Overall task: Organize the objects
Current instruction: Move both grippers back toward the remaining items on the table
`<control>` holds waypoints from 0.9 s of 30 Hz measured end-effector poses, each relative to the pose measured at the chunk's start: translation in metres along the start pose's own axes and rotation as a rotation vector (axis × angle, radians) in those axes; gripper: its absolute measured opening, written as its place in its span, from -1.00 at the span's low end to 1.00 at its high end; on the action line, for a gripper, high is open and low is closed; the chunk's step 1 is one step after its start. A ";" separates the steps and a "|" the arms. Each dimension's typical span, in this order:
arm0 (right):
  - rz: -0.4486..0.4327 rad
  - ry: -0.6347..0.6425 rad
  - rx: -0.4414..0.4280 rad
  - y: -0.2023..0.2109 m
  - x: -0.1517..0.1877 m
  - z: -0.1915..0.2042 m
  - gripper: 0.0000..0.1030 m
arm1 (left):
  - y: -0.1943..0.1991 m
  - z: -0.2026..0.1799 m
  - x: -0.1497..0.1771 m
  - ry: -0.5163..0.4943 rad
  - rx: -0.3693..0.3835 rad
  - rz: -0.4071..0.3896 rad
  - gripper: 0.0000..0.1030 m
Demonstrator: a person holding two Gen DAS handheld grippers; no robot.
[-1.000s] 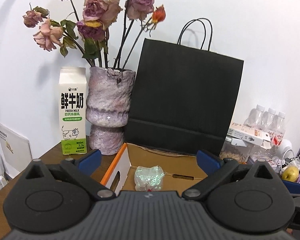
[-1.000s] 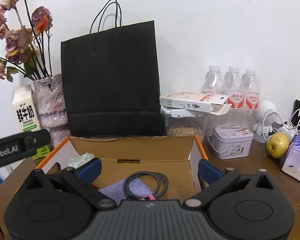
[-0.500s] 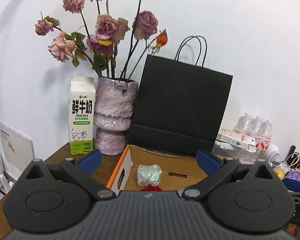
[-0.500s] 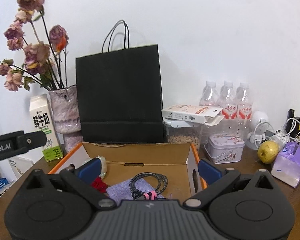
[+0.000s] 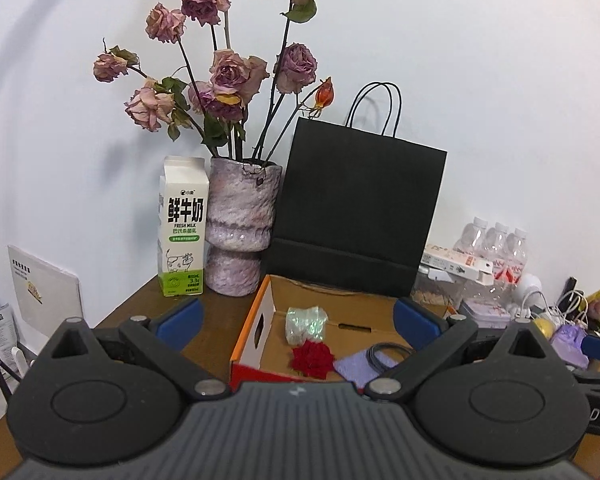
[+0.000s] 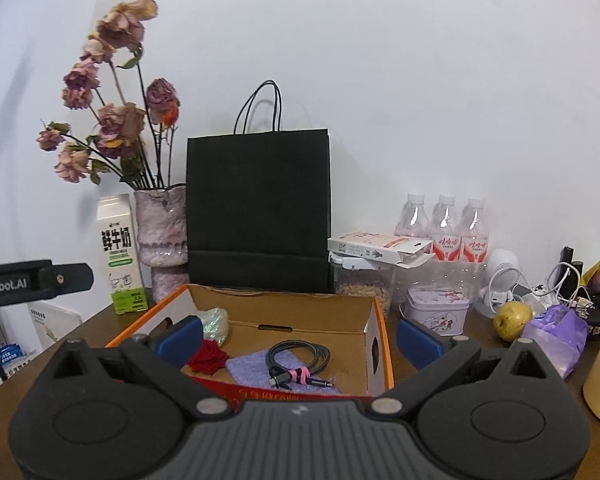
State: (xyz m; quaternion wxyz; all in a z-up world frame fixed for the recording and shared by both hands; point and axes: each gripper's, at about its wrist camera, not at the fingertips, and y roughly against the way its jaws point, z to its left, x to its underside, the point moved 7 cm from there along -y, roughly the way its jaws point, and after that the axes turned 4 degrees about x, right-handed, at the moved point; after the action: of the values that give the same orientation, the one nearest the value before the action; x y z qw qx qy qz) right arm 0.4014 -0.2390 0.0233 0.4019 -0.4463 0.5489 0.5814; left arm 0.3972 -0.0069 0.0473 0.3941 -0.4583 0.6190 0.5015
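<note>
An open cardboard box with orange edges (image 5: 249, 328) (image 6: 384, 344) sits on the brown table. Inside lie a crumpled iridescent wrapper (image 5: 305, 323) (image 6: 216, 322), a red fabric flower (image 5: 312, 358) (image 6: 208, 356), a purple cloth (image 5: 354, 366) (image 6: 252, 366) and a coiled grey cable with a pink tie (image 6: 300, 362). My left gripper (image 5: 296, 320) is open and empty, held back from the box. My right gripper (image 6: 298, 336) is open and empty above the box's near edge.
Behind the box stand a black paper bag (image 5: 360, 216) (image 6: 258, 212), a vase of dried roses (image 5: 240, 232) and a milk carton (image 5: 183, 228). At right are water bottles (image 6: 446, 228), a tin (image 6: 436, 308), a pear (image 6: 512, 316) and a purple bag (image 6: 556, 334).
Both grippers have pulled back and risen from the box. More of the box's inside shows, including the red flower and purple cloth. Both stay open.
</note>
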 end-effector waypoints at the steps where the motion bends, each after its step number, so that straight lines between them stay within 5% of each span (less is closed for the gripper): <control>1: -0.001 -0.001 0.000 0.004 0.002 -0.001 1.00 | 0.004 0.000 0.001 -0.003 0.002 0.000 1.00; 17: 0.042 0.022 0.027 0.061 0.058 -0.009 1.00 | 0.061 0.009 0.033 -0.036 0.008 0.011 1.00; 27: 0.094 0.051 0.010 0.095 0.099 -0.013 1.00 | 0.083 0.019 0.067 -0.073 -0.010 0.093 1.00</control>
State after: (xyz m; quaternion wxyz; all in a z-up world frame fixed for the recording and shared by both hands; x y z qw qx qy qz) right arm 0.2842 -0.2612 -0.0451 0.3621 -0.4326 0.5825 0.5852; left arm 0.2995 0.0062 0.0015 0.3906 -0.4124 0.6223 0.5386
